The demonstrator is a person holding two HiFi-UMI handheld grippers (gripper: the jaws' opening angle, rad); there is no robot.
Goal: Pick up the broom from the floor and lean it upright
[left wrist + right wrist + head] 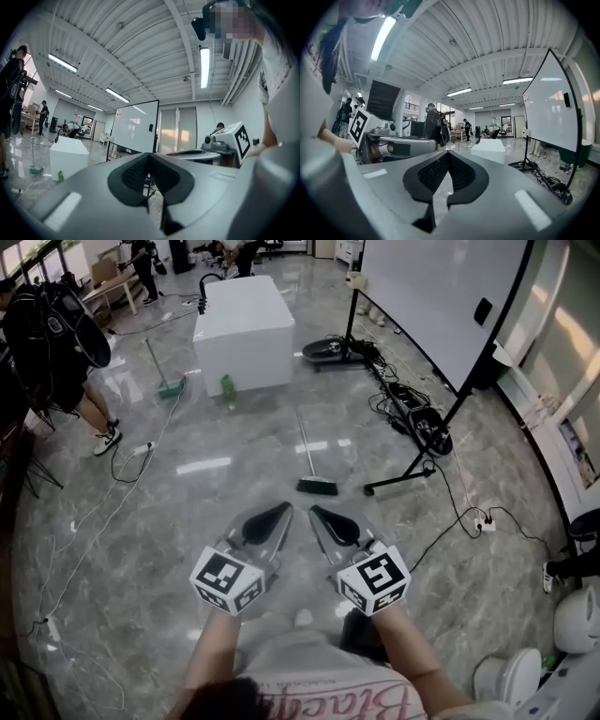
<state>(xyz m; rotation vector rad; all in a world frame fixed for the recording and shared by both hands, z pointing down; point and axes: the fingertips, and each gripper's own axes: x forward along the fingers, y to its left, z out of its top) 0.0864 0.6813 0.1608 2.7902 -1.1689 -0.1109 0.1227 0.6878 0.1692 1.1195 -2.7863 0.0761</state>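
The broom (310, 459) lies flat on the grey marble floor ahead of me, its thin handle pointing away and its green head (317, 487) nearest me. My left gripper (274, 517) and right gripper (326, 517) are held side by side, pointing level, just short of the broom head and not touching it. Both are shut with nothing between the pads. In the left gripper view the dark pads (133, 174) meet at the tip. In the right gripper view the pads (433, 174) also meet.
A white box (244, 326) stands farther ahead, with a green bottle (227, 388) by it. A second broom (161, 371) lies at the left. A whiteboard stand (412, 470) and tangled cables (412, 413) lie at the right. A person (56, 352) stands far left.
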